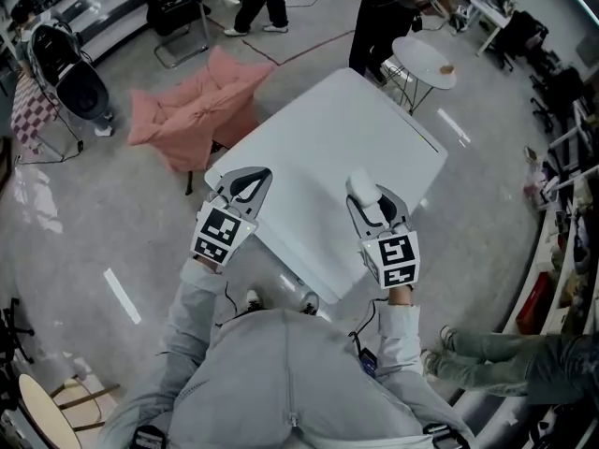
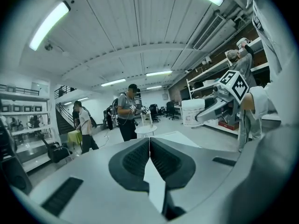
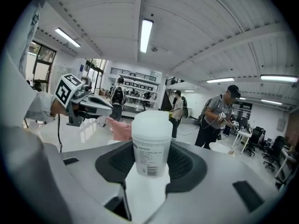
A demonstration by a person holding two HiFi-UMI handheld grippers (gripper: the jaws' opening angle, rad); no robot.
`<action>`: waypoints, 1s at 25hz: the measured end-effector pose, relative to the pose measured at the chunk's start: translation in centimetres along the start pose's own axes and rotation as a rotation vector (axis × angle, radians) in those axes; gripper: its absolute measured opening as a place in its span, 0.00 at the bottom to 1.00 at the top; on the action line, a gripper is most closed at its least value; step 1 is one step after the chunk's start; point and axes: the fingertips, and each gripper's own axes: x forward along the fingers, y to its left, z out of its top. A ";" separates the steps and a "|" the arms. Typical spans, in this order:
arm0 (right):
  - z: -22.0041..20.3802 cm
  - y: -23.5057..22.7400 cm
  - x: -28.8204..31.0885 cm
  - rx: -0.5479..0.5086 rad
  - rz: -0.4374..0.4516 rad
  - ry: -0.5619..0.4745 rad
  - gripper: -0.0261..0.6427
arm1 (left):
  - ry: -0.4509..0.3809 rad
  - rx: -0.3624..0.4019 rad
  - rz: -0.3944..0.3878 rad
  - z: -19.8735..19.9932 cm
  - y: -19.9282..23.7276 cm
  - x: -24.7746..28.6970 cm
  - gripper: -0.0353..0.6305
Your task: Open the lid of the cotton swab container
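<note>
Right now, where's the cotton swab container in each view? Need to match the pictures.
Head view: cotton swab container right of centre, in the right gripper.
Left gripper view: right of centre, small, held out in the right gripper's jaws.
Right gripper view: dead centre, upright between the jaws, lid on.
Shared landmark: small round white table.

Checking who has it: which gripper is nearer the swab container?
Right. The right gripper clamps the container between its jaws; the left gripper hangs shut and empty beside it, apart.
</note>
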 end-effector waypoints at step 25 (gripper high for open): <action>2.9 0.6 -2.3 -0.033 -0.019 -0.066 0.36 | -0.076 0.135 -0.044 4.4 -0.7 -1.0 0.09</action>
